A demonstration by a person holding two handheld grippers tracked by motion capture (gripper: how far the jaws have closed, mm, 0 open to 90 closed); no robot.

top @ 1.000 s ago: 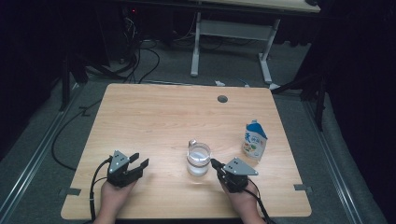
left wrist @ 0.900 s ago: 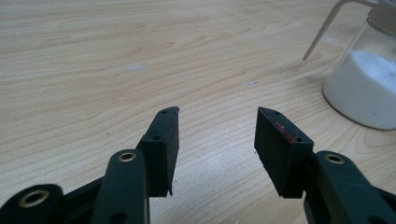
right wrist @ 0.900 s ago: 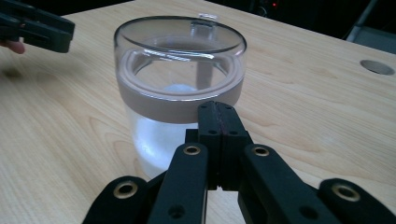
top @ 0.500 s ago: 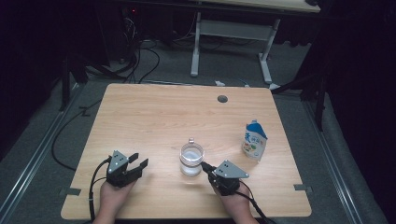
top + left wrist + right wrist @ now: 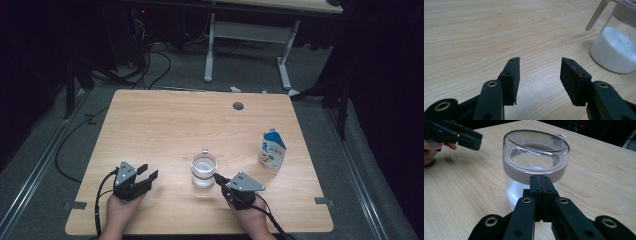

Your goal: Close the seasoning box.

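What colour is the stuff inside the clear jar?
White, like a powder, in the clear glass jar; left gripper view shows it best.

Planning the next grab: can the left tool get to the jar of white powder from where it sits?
Probably yes. The left tool is open, and bare table lies between it and the jar; the shut right tool is at its far side.

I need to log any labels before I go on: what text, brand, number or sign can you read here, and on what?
Carton: blue and white print with small coloured marks on its front, too small and blurred to read.
Jar of white powder: no label or text on it in any view.
Table: no markings.
Left claw and right claw: no lettering on either.
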